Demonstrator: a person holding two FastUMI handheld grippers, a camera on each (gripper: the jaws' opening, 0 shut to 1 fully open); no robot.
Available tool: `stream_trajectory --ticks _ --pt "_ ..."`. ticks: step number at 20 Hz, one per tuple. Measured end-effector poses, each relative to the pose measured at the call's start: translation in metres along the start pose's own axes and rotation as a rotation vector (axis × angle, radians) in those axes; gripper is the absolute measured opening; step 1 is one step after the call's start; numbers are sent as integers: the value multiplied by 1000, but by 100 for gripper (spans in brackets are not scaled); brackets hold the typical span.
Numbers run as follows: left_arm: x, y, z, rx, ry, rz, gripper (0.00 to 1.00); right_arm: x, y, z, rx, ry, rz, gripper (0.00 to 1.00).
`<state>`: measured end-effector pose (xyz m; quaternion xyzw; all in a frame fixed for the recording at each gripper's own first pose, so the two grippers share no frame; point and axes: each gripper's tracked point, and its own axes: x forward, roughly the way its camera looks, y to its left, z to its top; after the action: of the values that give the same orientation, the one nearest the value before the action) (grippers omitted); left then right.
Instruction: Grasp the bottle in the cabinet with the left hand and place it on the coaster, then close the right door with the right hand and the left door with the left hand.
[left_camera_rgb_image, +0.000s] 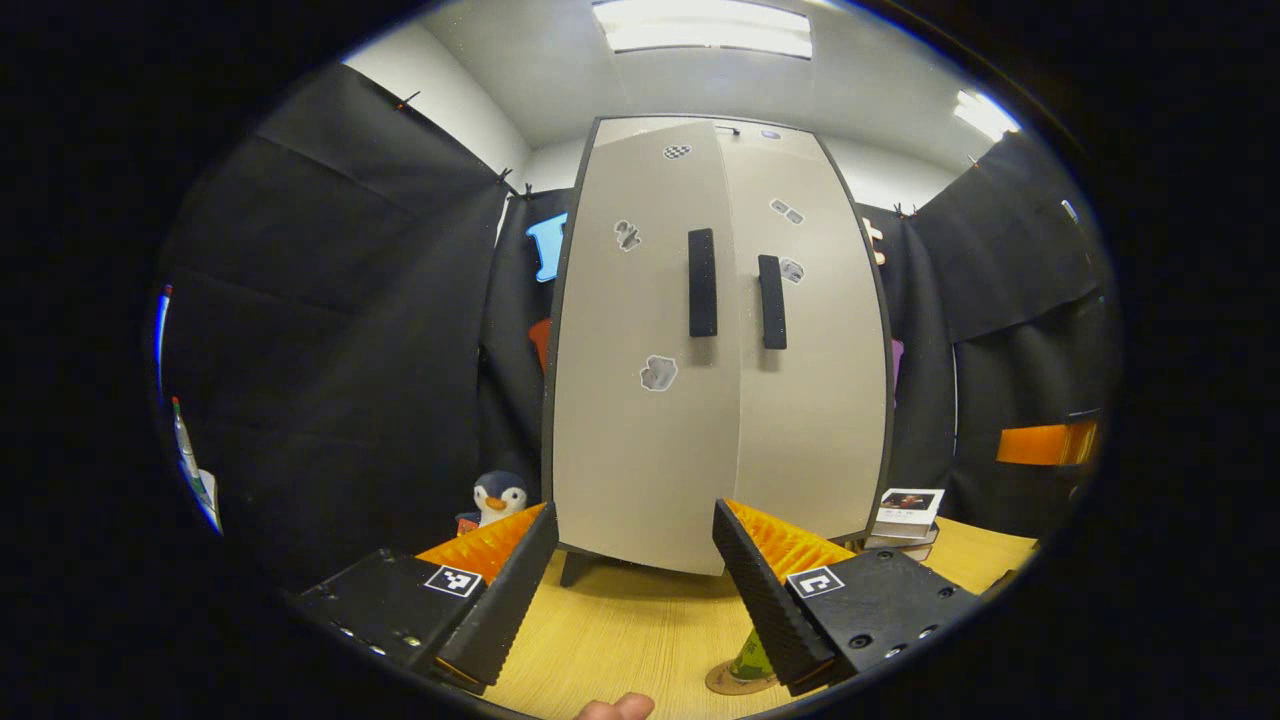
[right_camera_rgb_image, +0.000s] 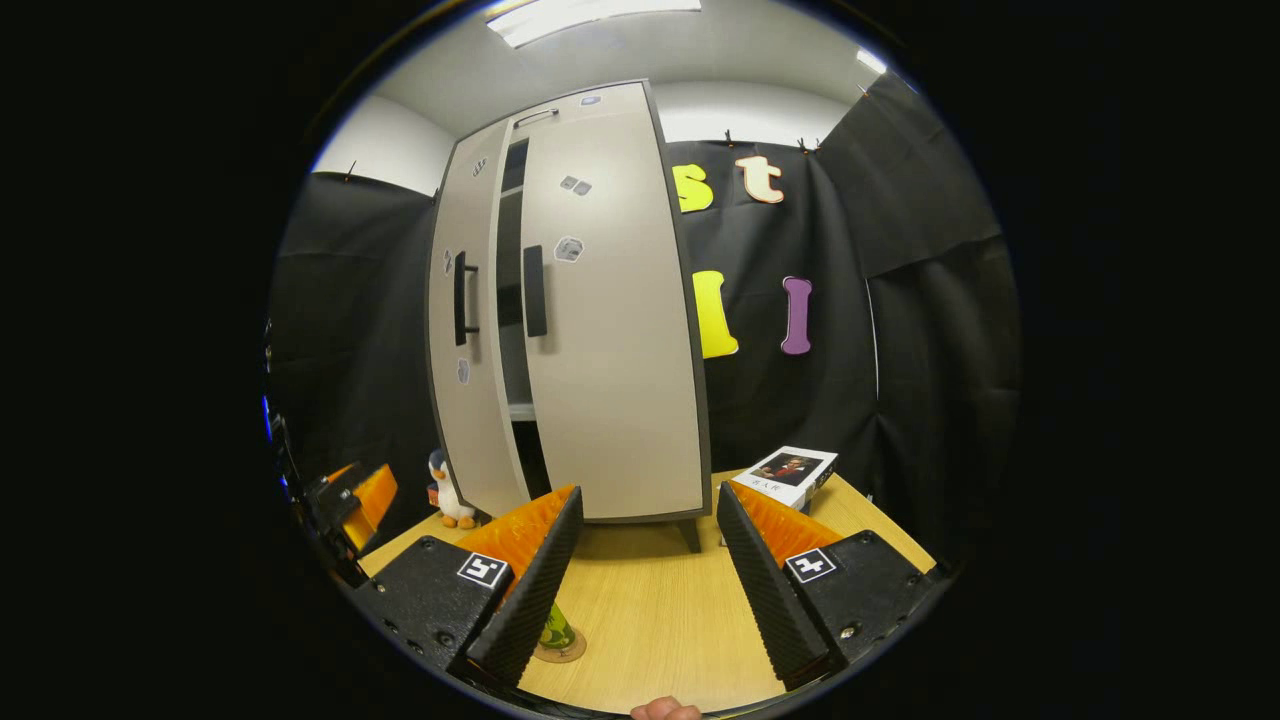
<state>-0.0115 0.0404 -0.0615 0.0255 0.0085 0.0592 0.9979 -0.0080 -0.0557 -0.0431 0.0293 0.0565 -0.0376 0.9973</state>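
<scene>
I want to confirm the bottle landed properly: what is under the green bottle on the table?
A round coaster lies under the bottle, its rim showing on the table. The left finger of the right hand-held gripper covers most of the bottle, so its centring cannot be seen.

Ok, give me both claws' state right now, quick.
Left claw: open, holding nothing, facing the cabinet.
Right claw: open, holding nothing.

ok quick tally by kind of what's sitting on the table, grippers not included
cabinet: 1
penguin toy: 1
bottle: 1
coaster: 1
books, stacked by the cabinet: at least 2, exact count hard to tell
total: at least 6
</scene>
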Motion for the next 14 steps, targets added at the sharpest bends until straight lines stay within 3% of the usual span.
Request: stream_trajectory --ticks 1,2,9,14 --pt "0 -2 1 -7 -2 -8 99 2 1 1 -5 0 0 83" --pt "0 -5 2 -13 -4 -18 95 2 0 3 -9 -7 1 83" --pt "-4 -29 6 0 -10 -92 95 3 2 3 -2 -11 10 83" --pt "-3 -34 7 -17 -10 -99 94 1 -4 5 2 -10 -6 83"
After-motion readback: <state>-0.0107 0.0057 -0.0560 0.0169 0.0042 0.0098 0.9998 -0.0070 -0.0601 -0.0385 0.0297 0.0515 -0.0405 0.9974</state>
